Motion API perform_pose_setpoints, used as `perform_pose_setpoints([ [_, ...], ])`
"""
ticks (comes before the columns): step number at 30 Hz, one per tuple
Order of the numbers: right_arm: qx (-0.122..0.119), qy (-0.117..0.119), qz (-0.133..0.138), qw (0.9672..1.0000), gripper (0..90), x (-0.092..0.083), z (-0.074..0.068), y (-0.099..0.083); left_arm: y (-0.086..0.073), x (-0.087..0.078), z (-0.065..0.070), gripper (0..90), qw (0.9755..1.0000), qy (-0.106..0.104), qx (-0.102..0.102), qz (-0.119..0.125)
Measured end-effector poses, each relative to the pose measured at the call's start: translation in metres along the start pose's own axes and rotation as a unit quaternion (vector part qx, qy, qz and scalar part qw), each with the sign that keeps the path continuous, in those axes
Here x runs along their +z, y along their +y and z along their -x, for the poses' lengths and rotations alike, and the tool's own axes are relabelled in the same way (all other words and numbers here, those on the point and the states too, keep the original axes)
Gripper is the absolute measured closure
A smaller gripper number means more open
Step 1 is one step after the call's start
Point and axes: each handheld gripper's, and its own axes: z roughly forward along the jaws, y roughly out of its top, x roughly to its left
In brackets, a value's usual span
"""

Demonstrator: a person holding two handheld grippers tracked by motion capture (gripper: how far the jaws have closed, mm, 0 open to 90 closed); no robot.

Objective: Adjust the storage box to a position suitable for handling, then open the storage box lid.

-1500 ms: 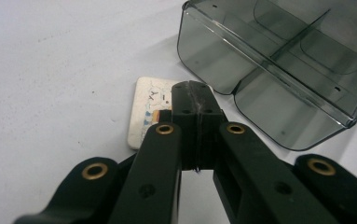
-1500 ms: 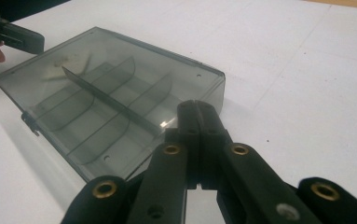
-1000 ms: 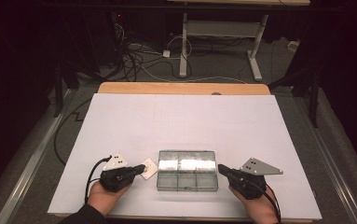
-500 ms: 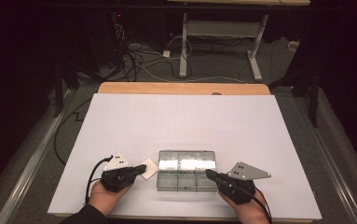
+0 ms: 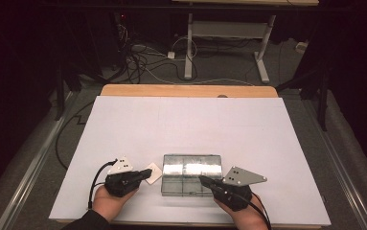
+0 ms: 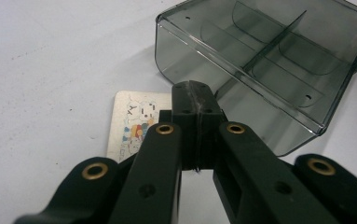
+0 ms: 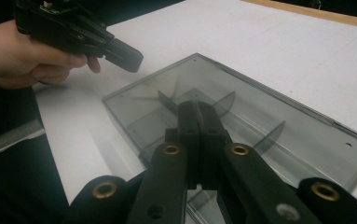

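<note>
A clear smoky plastic box [image 5: 192,174] with inner dividers lies shut near the table's front edge. A small white card [image 5: 153,173] with a cartoon print lies just left of it. My left gripper [image 5: 148,173] hovers over that card, jaws shut with nothing between them; in the left gripper view its tips [image 6: 194,95] sit above the card [image 6: 134,116], close to the box's corner [image 6: 260,60]. My right gripper [image 5: 202,179] reaches over the box's front right part, also shut and empty. In the right gripper view its tips [image 7: 197,112] hang over the box lid [image 7: 260,126].
A large white sheet [image 5: 190,124] covers the table, with a wooden edge [image 5: 186,90] at the back. Cables and a desk frame [image 5: 229,43] stand on the dark floor beyond. In the right gripper view the other hand's gripper [image 7: 120,55] sits at upper left.
My right gripper has moved left, from beside the box's right end to over its front right part. The left gripper, the card and the box have stayed put.
</note>
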Motion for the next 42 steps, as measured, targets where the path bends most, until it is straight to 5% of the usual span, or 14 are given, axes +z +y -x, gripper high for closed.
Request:
perform_pose_setpoints([
  [22,-0.015,0.053,-0.004,0.9985,90.0,0.015,-0.025,0.005,0.000,-0.003,0.003,87.7,0.9999,-0.010,0.005,0.001],
  [42,-0.024,0.088,-0.062,0.9939,90.0,0.034,-0.046,-0.021,-0.001,-0.005,0.006,87.7,0.9998,-0.016,0.010,0.005],
])
